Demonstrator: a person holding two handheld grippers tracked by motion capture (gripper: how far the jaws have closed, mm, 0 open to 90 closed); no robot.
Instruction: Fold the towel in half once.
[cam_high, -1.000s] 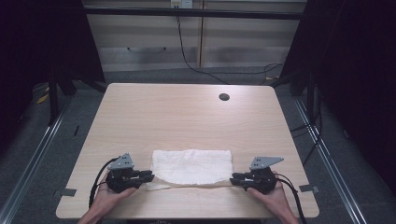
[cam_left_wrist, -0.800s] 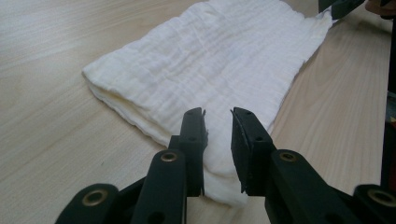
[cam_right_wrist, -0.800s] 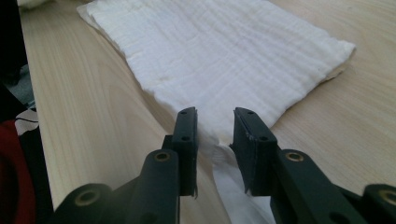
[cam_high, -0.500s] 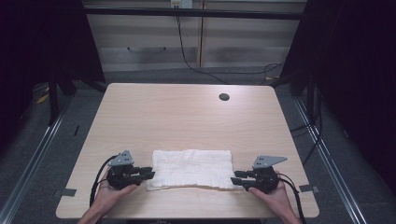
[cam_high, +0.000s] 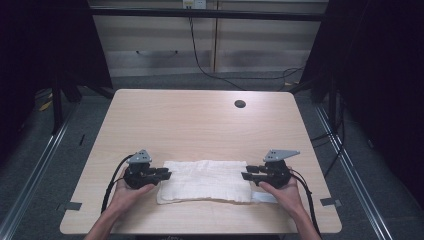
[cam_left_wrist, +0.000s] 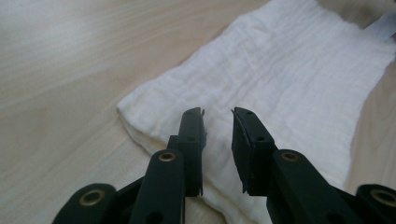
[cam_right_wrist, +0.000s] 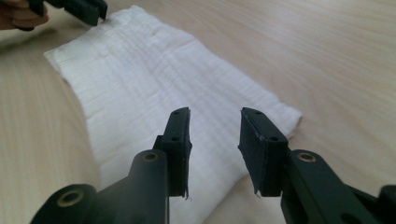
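High view alone shows the table's (cam_high: 150, 115) round hole (cam_high: 240, 104).

The high view is soft and low in detail; light falls from above onto the worktop (cam_high: 200, 125), which is evenly bright, while the surroundings sink into near black; shadows under the hands are faint and short. Both gripper views are brighter and warm-toned; the near jaws are slightly soft; the white cloth (cam_left_wrist: 289, 79) verges on overexposure, its weave fading; far corners blur.
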